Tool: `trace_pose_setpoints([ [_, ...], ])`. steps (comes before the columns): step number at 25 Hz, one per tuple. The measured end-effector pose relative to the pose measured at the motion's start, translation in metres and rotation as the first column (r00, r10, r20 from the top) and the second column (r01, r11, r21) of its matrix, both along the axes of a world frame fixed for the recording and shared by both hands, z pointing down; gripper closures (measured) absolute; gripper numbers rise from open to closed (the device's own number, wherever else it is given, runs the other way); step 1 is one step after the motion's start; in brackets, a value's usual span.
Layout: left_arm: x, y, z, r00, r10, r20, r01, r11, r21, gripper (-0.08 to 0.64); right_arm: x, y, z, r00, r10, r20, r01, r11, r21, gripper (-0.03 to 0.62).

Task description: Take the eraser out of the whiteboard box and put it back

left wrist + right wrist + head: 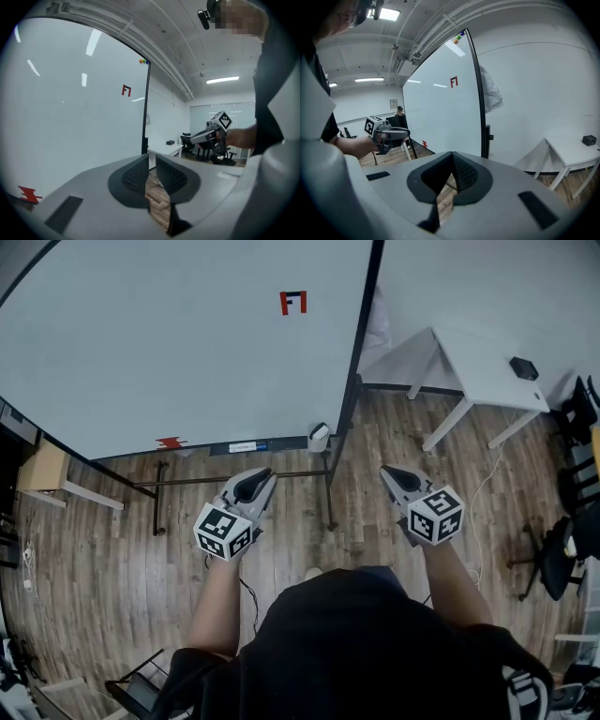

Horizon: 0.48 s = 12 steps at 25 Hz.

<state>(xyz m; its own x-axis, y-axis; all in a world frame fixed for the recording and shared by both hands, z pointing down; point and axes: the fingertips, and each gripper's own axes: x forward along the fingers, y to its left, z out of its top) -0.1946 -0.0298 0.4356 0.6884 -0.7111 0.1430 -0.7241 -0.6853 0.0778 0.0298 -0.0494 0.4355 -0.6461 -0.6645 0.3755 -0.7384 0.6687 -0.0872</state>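
A big whiteboard (169,343) on a black stand fills the upper left of the head view. At its lower right corner hangs a small pale box (319,436); I cannot make out an eraser in it. My left gripper (251,486) hovers over the wooden floor just below the board's bottom edge, left of the box, jaws nearly together with nothing between them (152,157). My right gripper (398,480) is held to the right of the board's post, its jaws touching at the tips and empty (452,154). Each gripper shows in the other's view.
A white table (478,371) with a small black object (523,368) stands at the right against the wall. Office chairs (562,549) are at the far right. A cardboard box (42,470) sits at the left. The stand's black crossbar (225,480) runs low near my left gripper.
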Motion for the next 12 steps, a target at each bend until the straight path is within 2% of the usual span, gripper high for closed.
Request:
trace_pose_setpoints([
  [12, 0.012, -0.021, 0.006, 1.0, 0.01, 0.026, -0.01, 1.0, -0.009, 0.522, 0.021, -0.019, 0.004, 0.999, 0.038, 0.014, -0.038, 0.999, 0.008, 0.597],
])
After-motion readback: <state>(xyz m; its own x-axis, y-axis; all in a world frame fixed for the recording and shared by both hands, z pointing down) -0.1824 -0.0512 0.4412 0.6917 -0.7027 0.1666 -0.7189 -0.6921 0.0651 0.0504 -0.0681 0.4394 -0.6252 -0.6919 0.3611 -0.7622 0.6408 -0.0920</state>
